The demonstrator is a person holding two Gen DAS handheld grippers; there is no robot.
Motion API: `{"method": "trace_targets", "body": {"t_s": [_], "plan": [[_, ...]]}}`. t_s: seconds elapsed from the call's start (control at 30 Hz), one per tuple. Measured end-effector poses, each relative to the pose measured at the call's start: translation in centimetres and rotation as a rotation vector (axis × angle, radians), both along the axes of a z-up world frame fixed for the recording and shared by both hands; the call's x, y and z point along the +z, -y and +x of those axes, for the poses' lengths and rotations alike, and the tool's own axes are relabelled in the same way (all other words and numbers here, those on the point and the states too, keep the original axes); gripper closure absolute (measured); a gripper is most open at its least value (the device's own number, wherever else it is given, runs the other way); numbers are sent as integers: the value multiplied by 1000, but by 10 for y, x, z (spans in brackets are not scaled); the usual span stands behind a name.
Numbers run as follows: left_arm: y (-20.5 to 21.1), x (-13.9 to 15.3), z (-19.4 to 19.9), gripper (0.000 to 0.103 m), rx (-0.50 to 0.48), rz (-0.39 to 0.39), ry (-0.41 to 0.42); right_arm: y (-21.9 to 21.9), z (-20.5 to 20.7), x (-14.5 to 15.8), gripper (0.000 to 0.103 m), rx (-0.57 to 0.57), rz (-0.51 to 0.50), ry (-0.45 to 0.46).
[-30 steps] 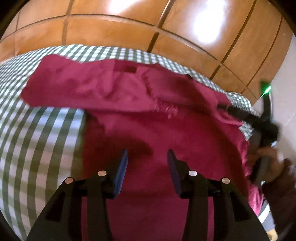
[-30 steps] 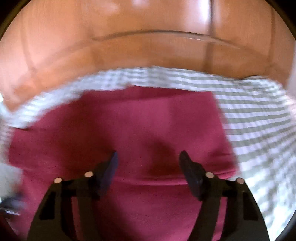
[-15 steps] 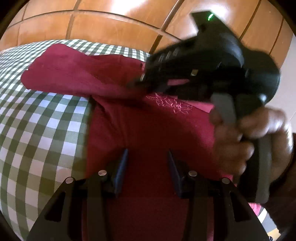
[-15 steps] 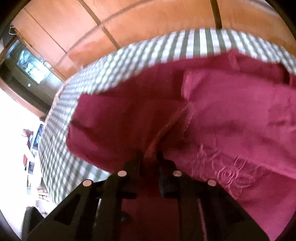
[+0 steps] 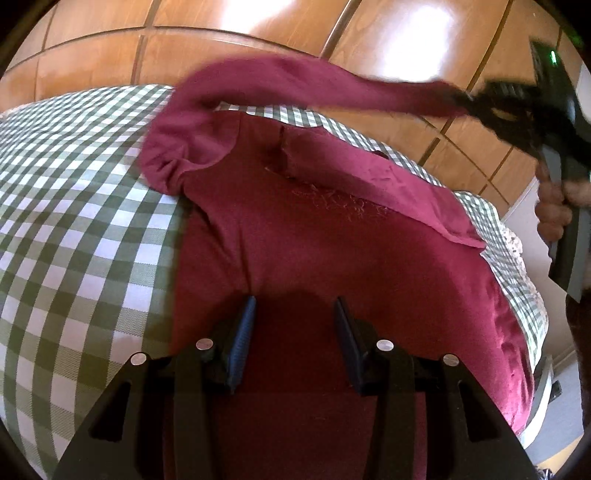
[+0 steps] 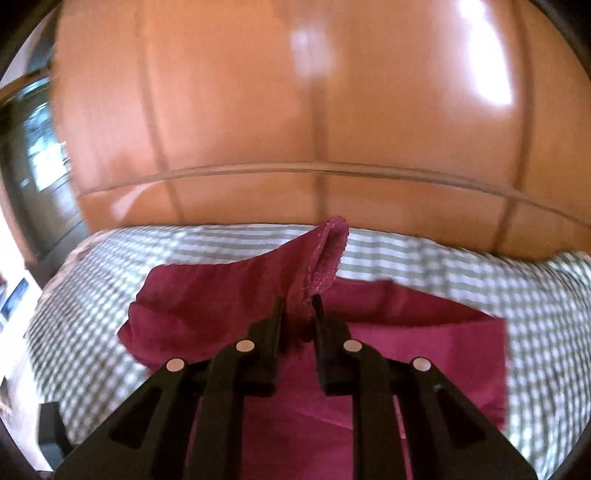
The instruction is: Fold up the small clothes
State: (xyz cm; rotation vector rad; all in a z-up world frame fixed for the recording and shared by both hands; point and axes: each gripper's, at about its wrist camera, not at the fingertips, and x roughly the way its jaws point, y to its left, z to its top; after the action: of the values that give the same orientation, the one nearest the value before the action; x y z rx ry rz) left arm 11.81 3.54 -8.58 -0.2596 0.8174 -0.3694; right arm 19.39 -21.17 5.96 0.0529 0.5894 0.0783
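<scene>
A maroon garment lies spread on a green-and-white checked cloth. My left gripper is open and empty, low over the garment's near part. My right gripper is shut on the garment's left sleeve near its cuff and holds it lifted. In the left wrist view the right gripper is at the upper right, pulling the sleeve up and across to the right above the body. The garment's body also shows in the right wrist view.
A glossy wooden panelled wall rises right behind the checked surface. The surface's right edge with lace trim drops off near the person's hand. A dark cabinet stands at far left in the right wrist view.
The right gripper closed on the left sleeve and has lifted it, carrying it up and to the right over the body. The left gripper stayed open and still over the garment.
</scene>
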Motion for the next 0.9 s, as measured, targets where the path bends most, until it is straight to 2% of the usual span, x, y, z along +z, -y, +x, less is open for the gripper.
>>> {"method": "trace_targets", "body": {"t_s": [0.27,0.47,0.57,0.67,0.73,0.8,0.9], "plan": [[10,2,2,60,-2,29,0,111,-11,-51,93,-253,51,-97],[11,6,4,60,1,60,-20,160,-16,-103,93,-362,140,-199],[12,14,10,60,-10,91,-65,163,-21,-114,92,-354,158,-200],[1,29,17,60,23,50,-76,165,-29,-110,79,-342,182,-186],[-9,44,25,60,45,13,-49,165,-38,-103,63,-339,178,-167],[-17,55,35,60,69,-7,-33,160,-48,-90,55,-348,155,-136],[-31,62,58,60,134,-22,-47,149,-59,-74,51,-327,137,-85]]}}
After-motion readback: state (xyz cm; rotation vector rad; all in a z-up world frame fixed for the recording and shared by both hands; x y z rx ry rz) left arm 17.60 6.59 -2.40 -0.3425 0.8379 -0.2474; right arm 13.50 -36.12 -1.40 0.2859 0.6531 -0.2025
